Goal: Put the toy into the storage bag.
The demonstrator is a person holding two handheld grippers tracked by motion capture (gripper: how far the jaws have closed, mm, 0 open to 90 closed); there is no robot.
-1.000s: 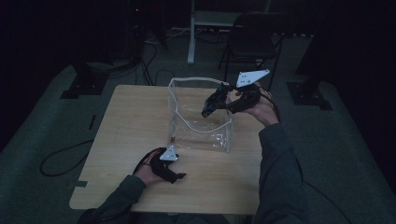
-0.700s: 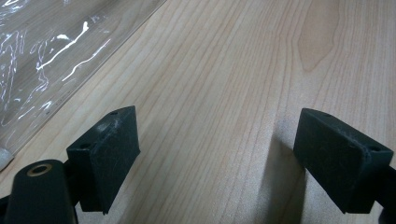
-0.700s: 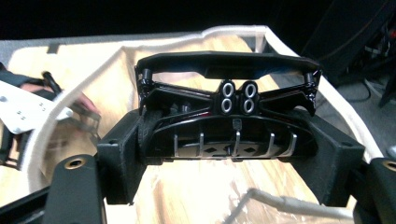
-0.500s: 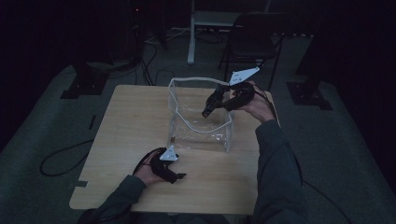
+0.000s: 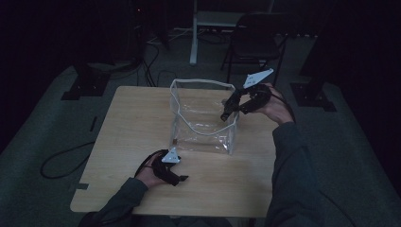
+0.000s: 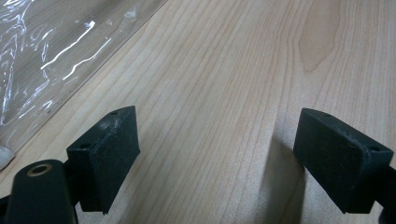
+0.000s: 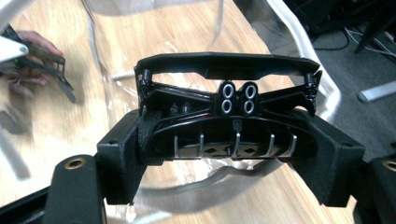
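Headlamp (image 7: 229, 121), black, sat clamped between right gripper (image 5: 226, 115) jaws, lowered from a second earlier to the far-right rim of clear plastic bag (image 5: 201, 130); drop-in judged close. Left gripper (image 5: 182, 178) rested near-left on wooden table (image 5: 127, 127), jaws wide apart, holding nothing.

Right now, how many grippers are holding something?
1. The right gripper clamps a black headlamp over the clear bag; the left gripper rests open on the table, fingers empty.
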